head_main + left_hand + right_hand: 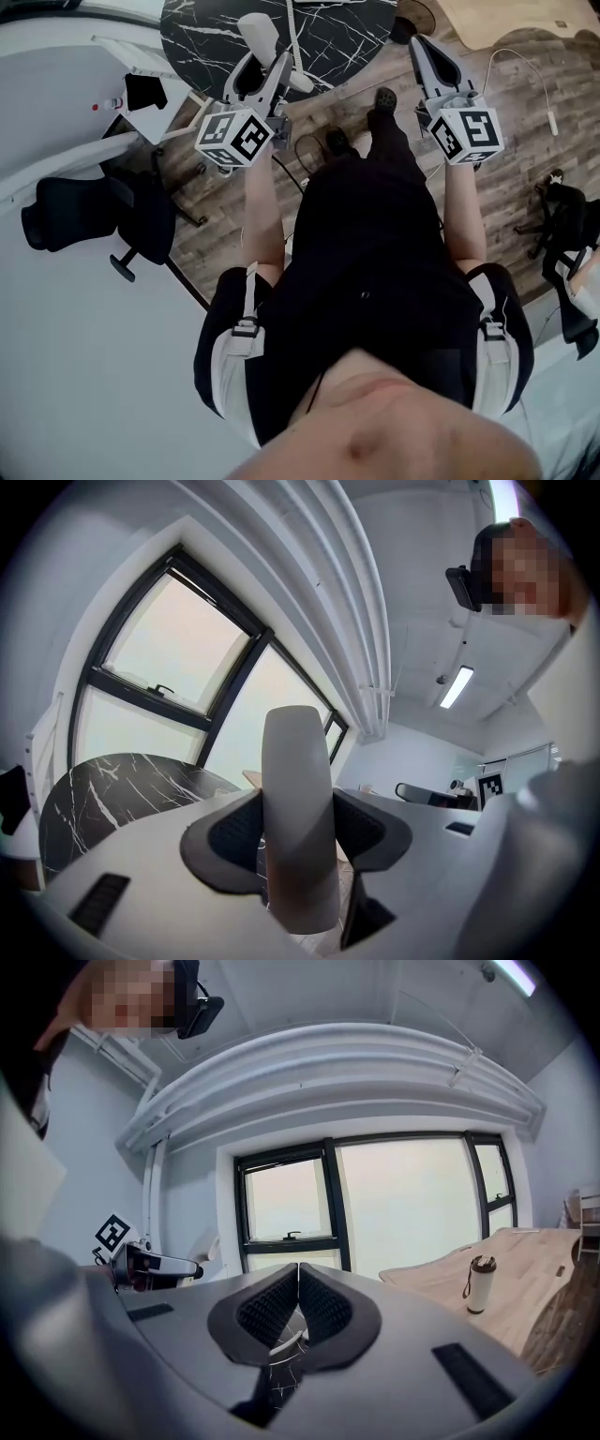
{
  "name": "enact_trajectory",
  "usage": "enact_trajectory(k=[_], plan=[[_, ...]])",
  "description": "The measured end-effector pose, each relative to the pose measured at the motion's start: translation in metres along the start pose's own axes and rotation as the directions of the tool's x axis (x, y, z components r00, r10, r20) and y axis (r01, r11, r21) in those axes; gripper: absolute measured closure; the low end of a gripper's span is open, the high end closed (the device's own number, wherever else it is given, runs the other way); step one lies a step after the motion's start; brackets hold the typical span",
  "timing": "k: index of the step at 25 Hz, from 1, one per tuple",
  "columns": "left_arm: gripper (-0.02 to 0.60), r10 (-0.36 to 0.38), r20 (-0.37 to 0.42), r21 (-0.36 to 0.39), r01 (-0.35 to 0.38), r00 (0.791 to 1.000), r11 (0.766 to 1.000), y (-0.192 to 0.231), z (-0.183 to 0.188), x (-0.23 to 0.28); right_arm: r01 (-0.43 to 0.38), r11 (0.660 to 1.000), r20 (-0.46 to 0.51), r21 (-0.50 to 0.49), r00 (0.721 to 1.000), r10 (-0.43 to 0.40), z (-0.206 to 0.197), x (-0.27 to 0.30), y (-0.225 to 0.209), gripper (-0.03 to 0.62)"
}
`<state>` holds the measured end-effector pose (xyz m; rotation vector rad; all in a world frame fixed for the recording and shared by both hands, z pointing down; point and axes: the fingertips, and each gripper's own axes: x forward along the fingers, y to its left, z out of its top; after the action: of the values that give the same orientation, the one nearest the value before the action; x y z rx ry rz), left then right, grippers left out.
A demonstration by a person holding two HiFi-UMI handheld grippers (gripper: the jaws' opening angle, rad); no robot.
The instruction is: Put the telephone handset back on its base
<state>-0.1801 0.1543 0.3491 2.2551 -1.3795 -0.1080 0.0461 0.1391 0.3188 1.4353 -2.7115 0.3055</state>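
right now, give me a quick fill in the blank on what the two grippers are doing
1. The left gripper is shut on the white telephone ____.
2. The jaws of the right gripper are pressed ____, with nothing between them.
3. The round marble table ahead of the person is ____ with white veins.

Missing words: handset; together; black

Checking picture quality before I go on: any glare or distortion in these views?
Left gripper view: fisheye bows the window frame, panes washed out, handset between the jaws backlit and shaded. Right gripper view: same bowing, window blown out. Head view: even light, marble table without glare.
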Motion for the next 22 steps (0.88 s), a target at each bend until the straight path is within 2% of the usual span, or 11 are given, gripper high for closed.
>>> enact_trajectory(k=[8, 22], plan=[[0.350, 0.045, -0.012, -0.016, -0.045, 0.999, 0.999, 0.009, 0.004, 0.042, -0.048, 0.998, -0.020, 0.039, 0.999, 0.049, -0.006, 0.036, -0.036, 0.563], [0.350, 0.141, -0.021, -0.006, -0.141, 0.990, 0.990, 0.030, 0.030, 0.131, -0.181, 0.982, -0.040, 0.050, 0.982, 0.183, 0.013, 0.134, -0.096, 0.563]])
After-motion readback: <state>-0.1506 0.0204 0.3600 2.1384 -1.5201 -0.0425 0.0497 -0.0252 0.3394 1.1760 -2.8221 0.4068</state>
